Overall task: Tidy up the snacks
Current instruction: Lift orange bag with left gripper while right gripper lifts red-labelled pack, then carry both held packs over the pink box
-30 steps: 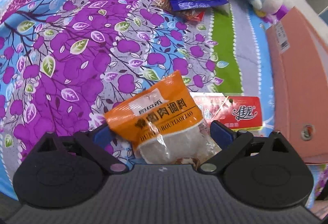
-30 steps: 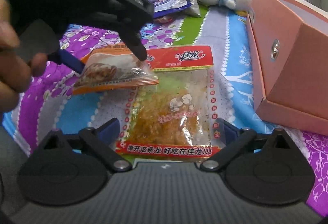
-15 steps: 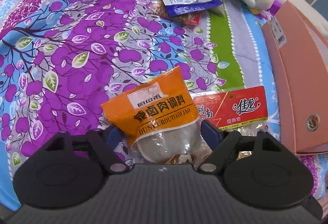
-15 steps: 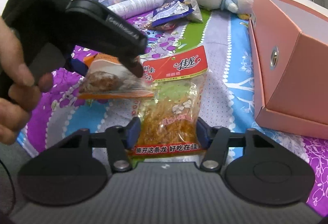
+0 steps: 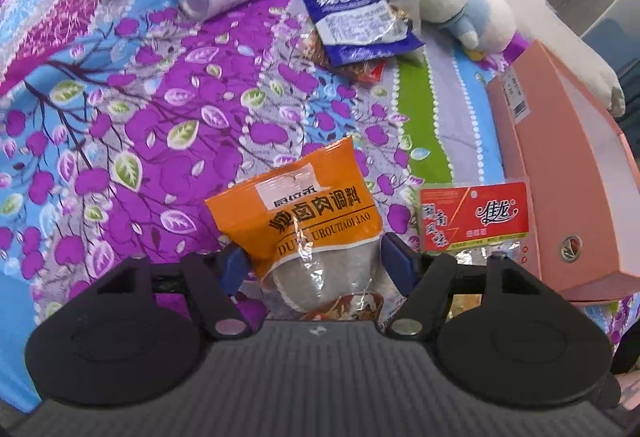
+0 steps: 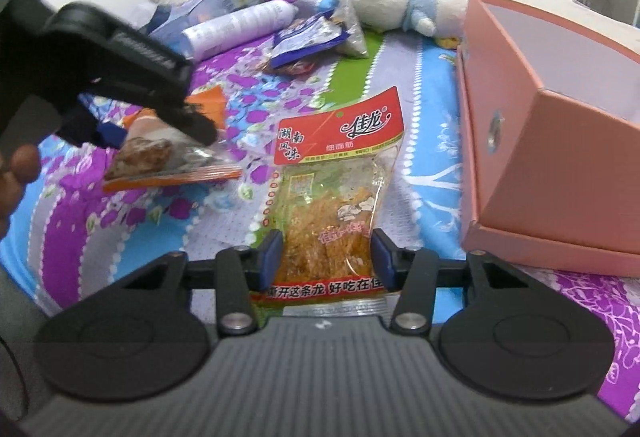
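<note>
Orange plastic seasoning packet (image 5: 304, 213) is clamped by the left gripper (image 5: 316, 265) and red-topped clear snack packet (image 6: 332, 193) by the right gripper (image 6: 326, 257), presumably for transfer into the open pink cardboard box (image 6: 560, 157).

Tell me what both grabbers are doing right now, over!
Left gripper shut on orange packet. Right gripper shut on red packet. Pink box open on the right, path clear. Blue packet untouched.
</note>
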`<state>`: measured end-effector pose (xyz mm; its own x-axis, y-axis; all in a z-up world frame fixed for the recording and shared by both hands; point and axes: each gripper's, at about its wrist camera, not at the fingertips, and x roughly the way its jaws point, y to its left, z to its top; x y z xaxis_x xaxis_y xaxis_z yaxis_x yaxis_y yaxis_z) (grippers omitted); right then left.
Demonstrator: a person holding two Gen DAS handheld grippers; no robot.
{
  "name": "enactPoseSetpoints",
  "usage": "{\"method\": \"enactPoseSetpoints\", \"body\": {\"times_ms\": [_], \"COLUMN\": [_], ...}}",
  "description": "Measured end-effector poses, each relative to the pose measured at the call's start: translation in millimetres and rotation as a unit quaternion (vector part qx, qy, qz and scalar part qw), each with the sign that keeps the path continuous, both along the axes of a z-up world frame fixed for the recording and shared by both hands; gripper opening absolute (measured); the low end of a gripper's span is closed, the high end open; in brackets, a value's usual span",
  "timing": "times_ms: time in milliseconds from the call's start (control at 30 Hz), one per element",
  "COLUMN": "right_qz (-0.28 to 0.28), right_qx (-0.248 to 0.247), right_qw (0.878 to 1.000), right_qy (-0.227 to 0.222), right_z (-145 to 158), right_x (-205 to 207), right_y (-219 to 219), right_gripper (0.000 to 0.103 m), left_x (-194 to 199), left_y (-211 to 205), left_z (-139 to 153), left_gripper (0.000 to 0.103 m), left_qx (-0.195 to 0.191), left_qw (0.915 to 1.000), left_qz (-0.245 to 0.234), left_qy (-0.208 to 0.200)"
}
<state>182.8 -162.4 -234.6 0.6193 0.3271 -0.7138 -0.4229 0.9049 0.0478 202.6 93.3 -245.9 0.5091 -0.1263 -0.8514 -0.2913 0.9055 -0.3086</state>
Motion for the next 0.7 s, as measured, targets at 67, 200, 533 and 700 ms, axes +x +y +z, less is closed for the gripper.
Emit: {"method": "enactPoseSetpoints", "body": {"times_ms": [67, 200, 533, 700], "right_qz": [-0.007, -0.012, -0.026, -0.046], "right_qx": [0.007, 0.024, 0.052, 0.054], "right_qw": [1.000, 1.000, 0.997, 0.995], "right_qy": [-0.001, -0.008, -0.047, -0.067], "right_z": [5, 18, 66, 87], "right_x": [1, 1, 0, -1], "right_y": [-2, -3, -6, -12], "right_gripper": [0.050, 0.050, 0.049, 0.050], "left_x": [-2, -4, -14, -16], "left_y": [2, 4, -2, -14], "left_z": [7, 22, 68, 93], "left_gripper": [0.073, 0.073, 0.072, 0.072], "left_qx": [-0.001, 0.003, 0.017, 0.024], "left_qw": [1.0000, 0.9996, 0.9954, 0.9915], "left_qz": [-0.003, -0.019, -0.063, -0.085], "left_qy": [-0.008, -0.022, -0.070, -0.096]}}
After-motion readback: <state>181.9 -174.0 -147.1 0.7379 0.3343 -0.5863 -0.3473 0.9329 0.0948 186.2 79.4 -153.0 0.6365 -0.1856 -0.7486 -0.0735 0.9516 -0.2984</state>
